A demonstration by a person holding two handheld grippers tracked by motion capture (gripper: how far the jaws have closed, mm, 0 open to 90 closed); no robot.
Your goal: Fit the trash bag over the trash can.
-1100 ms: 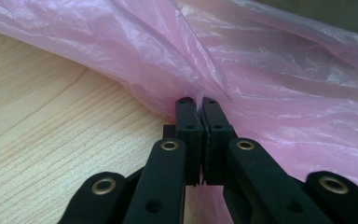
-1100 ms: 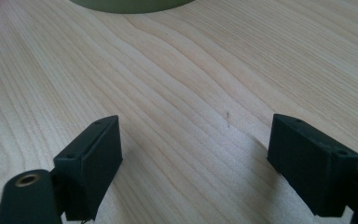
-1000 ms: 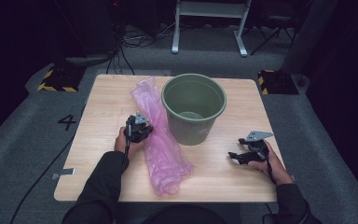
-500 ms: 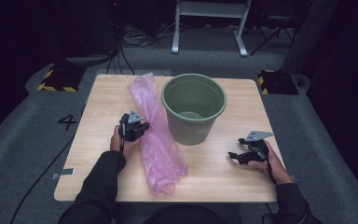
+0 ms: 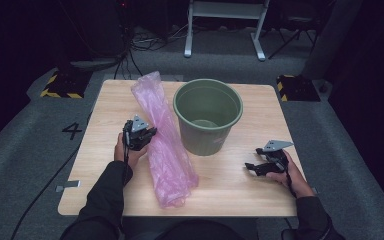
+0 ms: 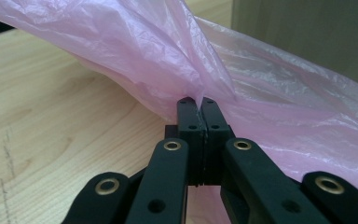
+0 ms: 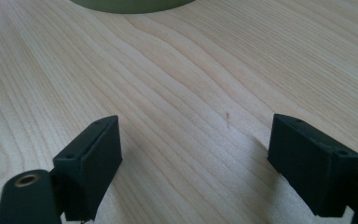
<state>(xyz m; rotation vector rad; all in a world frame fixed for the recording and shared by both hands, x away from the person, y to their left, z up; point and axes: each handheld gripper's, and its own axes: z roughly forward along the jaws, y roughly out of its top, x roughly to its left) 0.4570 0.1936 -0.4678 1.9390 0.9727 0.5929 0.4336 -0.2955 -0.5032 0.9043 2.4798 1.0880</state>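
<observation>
A long crumpled pink plastic bag [image 5: 164, 137] lies lengthwise on the wooden table [image 5: 105, 105], just left of a green bucket [image 5: 208, 116]. My left gripper [image 5: 149, 136] is shut on the bag's left side about midway along it. In the left gripper view the black jaws meet with a fold of the pink bag [image 6: 168, 65] pinched at their tips [image 6: 200, 103], the film pulled up off the wood. My right gripper [image 5: 250, 168] rests low on the table right of the bucket, open with nothing between its fingers [image 7: 93, 158].
The green bucket's base [image 7: 130, 4] shows at the top of the right gripper view. A person's dark sleeves come in from the near edge. Around the table are grey floor, cables, a marked "4" [image 5: 73, 131] and yellow-black blocks [image 5: 59, 85].
The left gripper has risen a little and shifted left and away with the bag's fold in it, lifting the film. The right gripper has stayed put.
</observation>
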